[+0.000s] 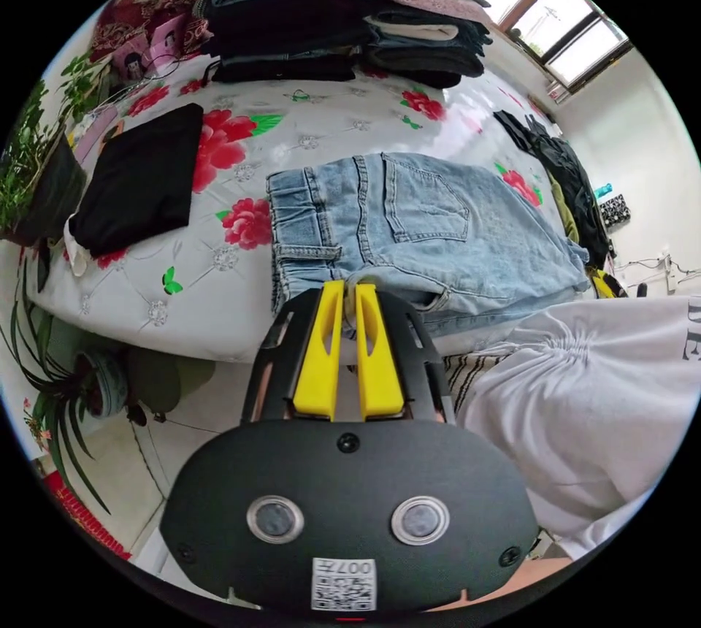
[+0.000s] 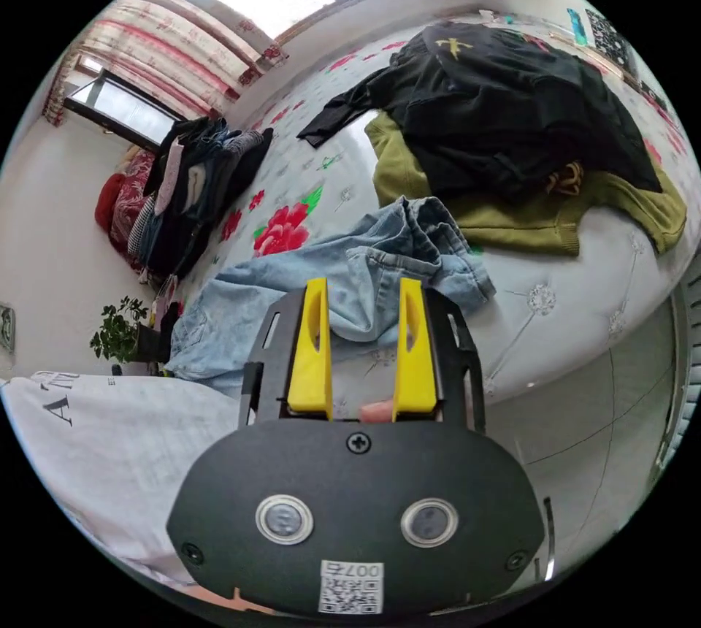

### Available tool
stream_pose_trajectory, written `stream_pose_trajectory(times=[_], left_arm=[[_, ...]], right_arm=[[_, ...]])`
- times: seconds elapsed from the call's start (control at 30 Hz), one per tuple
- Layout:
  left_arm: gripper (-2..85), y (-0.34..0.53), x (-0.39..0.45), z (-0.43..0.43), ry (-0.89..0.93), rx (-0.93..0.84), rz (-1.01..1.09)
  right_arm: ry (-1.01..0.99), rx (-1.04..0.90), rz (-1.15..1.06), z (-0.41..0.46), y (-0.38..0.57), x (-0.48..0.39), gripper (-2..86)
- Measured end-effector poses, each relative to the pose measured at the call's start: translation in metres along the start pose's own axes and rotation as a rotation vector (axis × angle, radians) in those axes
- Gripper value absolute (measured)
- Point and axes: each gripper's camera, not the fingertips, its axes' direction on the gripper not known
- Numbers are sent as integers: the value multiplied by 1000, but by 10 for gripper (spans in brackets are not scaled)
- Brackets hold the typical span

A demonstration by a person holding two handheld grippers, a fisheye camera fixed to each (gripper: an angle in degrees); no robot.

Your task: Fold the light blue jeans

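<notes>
The light blue jeans [image 1: 431, 234] are soft, heavy denim: the left tool [image 1: 349, 292] pinches the waistband, while the right tool [image 2: 363, 292], jaws apart, should take the rumpled leg ends.

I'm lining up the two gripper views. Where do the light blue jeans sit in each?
Left gripper view: light blue jeans centre, waistband just beyond the yellow jaws.
Right gripper view: jeans centre, crumpled leg ends nearest the jaws.
Shared landmark: stack of folded clothes.

The near waist edge of the light blue denim jeans [image 1: 431, 226] is hidden behind the left tool [image 1: 349, 292]; whether cloth is pinched cannot be told. At 4 o'clock, the hems are covered by a white sleeve [image 1: 584, 394].
</notes>
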Motion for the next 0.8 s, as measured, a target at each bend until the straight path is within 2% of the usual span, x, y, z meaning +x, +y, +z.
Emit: stream_pose_trajectory(times=[0.17,0.23,0.3,0.4,0.47,0.53,0.6,0.67,0.73,0.8], left_arm=[[0,0,16,-12,-30,48,32],[-4,2,23,-17,-59,52,49],[-5,4,28,-18,-101,38,70],[-7,7,40,-4,-167,-29,117],[-8,9,46,12,-201,-81,136],[-7,12,50,33,-187,-115,132],[-5,12,48,44,-172,-128,88],[-2,12,49,49,-163,-136,80],[12,15,55,39,-182,-126,123],[23,20,57,27,-181,-105,130]], right_arm=[[173,-250,-4,68,-35,-7,37],[130,-150,-22,46,-47,-10,15],[-7,122,-67,-24,-54,-15,5],[-66,311,-171,-94,-44,-16,0],[19,301,-185,-102,-34,-9,0],[79,194,-108,-81,-29,15,2],[132,4,151,-30,-23,64,10],[197,-48,264,-15,-17,78,18],[218,55,263,-23,-16,65,26],[214,170,139,-28,-26,24,31]])
